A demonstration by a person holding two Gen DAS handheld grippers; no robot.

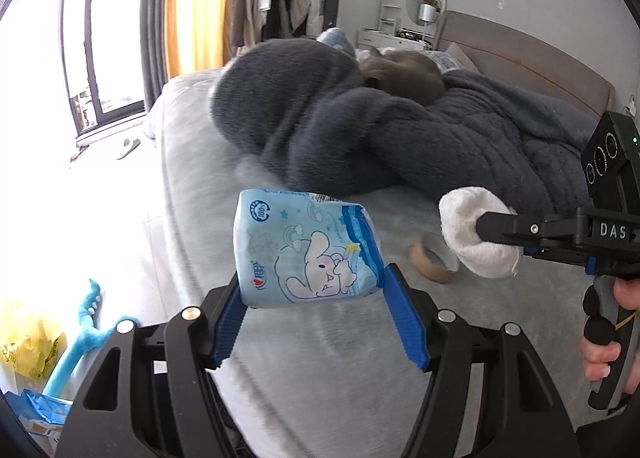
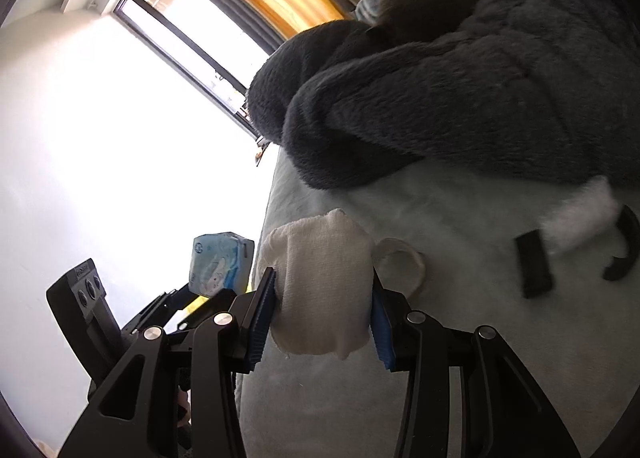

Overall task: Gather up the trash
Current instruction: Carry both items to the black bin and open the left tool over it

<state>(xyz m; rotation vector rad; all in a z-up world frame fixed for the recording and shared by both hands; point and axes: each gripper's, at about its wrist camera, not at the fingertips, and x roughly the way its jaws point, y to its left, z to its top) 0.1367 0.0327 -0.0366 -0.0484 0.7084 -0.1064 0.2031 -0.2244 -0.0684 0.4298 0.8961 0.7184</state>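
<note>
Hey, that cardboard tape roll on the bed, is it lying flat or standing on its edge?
Lying flat. The tape roll rests on the bed with its open centre facing up, behind the white cloth.

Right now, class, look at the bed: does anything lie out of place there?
Yes. A cardboard tape ring lies loose on the grey bedsheet, near the crumpled dark blanket. The left gripper holds a blue tissue pack, the right gripper a white cloth wad.

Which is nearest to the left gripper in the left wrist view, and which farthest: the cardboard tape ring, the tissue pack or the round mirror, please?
From the left gripper:
1. Tissue pack, held between its fingers.
2. Cardboard tape ring, on the bed, to the right.
3. Round mirror, by the far wall.
</note>
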